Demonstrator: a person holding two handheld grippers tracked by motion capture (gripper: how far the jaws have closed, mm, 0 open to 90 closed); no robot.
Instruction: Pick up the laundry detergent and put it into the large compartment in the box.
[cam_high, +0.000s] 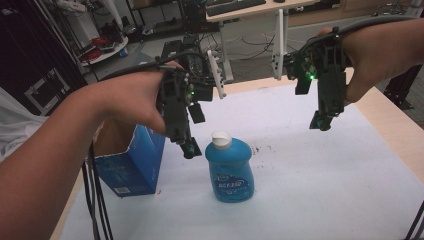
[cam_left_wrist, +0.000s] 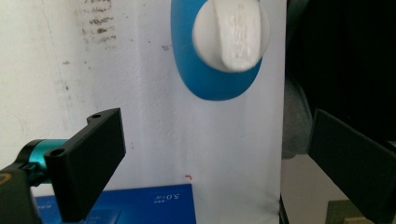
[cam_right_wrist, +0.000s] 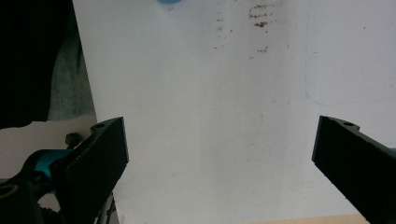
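Observation:
A blue liquid-soap bottle (cam_high: 230, 172) with a white flip cap (cam_high: 221, 140) stands upright on the white mat (cam_high: 300, 165). My left gripper (cam_high: 193, 131) hangs just left of and above the cap, pointing down, open with nothing in it. In the left gripper view the bottle (cam_left_wrist: 210, 79) is seen from above beyond the wide-apart jaws of my left gripper (cam_left_wrist: 219, 163). Farther right, over bare mat, my right gripper (cam_high: 311, 104) is held high and stands open and empty. In the right gripper view that right gripper (cam_right_wrist: 219, 163) has only white mat (cam_right_wrist: 210, 116) between its jaws.
An open blue carton (cam_high: 131, 162) stands on the mat left of the bottle, under the left hand; its top edge (cam_left_wrist: 140, 205) lies near the jaws. Brown stains (cam_high: 260, 148) mark the mat. Beyond the table's far edge are white desk legs (cam_high: 278, 45) and cluttered floor.

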